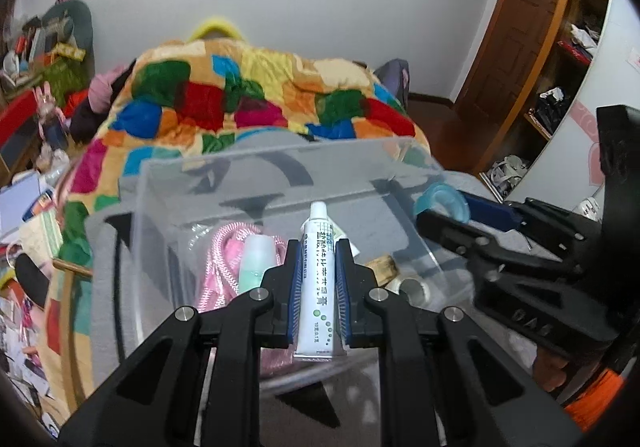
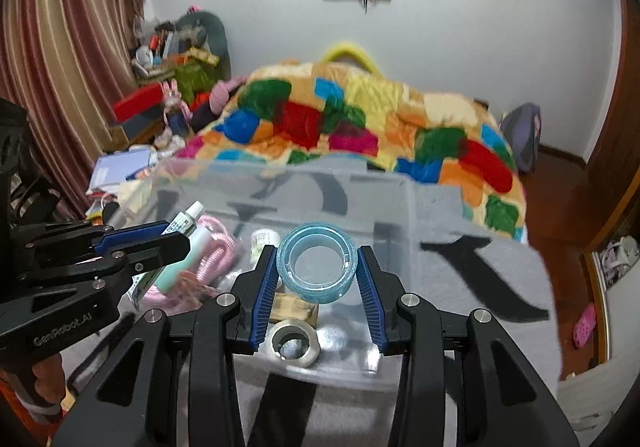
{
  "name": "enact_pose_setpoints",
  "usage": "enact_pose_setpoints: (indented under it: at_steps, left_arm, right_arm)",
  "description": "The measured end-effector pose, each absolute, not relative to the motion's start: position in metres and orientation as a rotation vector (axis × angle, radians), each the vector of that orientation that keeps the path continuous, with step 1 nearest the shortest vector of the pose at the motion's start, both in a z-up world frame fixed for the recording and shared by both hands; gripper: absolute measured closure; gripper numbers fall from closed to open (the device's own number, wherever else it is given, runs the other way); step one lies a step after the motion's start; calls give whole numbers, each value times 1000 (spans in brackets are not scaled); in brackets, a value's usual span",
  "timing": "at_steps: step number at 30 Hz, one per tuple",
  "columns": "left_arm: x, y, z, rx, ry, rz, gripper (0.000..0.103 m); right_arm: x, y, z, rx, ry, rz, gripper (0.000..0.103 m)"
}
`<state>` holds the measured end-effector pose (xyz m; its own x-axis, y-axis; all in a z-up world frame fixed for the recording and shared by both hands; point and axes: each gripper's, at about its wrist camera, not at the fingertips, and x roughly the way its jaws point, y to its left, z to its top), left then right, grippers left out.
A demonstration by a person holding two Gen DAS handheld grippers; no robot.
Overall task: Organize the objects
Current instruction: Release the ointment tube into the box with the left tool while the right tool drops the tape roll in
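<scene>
Two items were held over the clear bin (image 2: pixel 404 231): a tube (image 1: pixel 318 279) pinched in the left gripper (image 1: pixel 318 247), a tape roll (image 2: pixel 316 261) clamped by the right gripper (image 2: pixel 317 263). Released carelessly, either might have struck the rim and fallen outside.

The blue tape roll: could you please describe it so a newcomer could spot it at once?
Find the clear plastic bin on the grey blanket. Above it, the right gripper clamps the blue tape roll. Unlike the clear tape roll lying below in the bin, it is translucent blue.

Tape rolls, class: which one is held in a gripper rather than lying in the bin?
The blue roll, clamped by the right gripper; the clear roll lies in the bin.
</scene>
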<state>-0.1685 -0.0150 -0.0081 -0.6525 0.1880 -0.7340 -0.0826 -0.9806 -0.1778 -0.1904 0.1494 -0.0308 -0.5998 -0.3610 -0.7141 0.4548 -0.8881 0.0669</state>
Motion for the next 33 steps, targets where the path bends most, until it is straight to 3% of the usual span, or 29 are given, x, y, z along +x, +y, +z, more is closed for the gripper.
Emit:
enact_pose_setpoints:
  at_steps: [9, 20, 22, 26, 28, 33]
  left_arm:
    - [-176, -14, -28, -1304, -231, 2667, 87]
    - [-148, -17, 8, -1168, -171, 2762, 85]
    - [-137, -19, 14, -1134, -166, 2790, 76]
    - [-117, -22, 20, -1076, -184, 2823, 57]
    - [-105, -22, 23, -1043, -167, 2857, 41]
    - [-83, -22, 22, -995, -149, 2891, 26]
  right_arm:
    - [-199, 140, -54, 1155, 233, -2415, 66]
    - [-168, 150, -18, 1024, 201, -2415, 66]
    - [-160, 152, -13, 998, 190, -2419, 62]
    - [-136, 161, -3, 904, 177, -2475, 35]
    - [-126, 164, 0, 868, 185, -2499, 30]
    - [-102, 172, 0, 810, 183, -2516, 20]
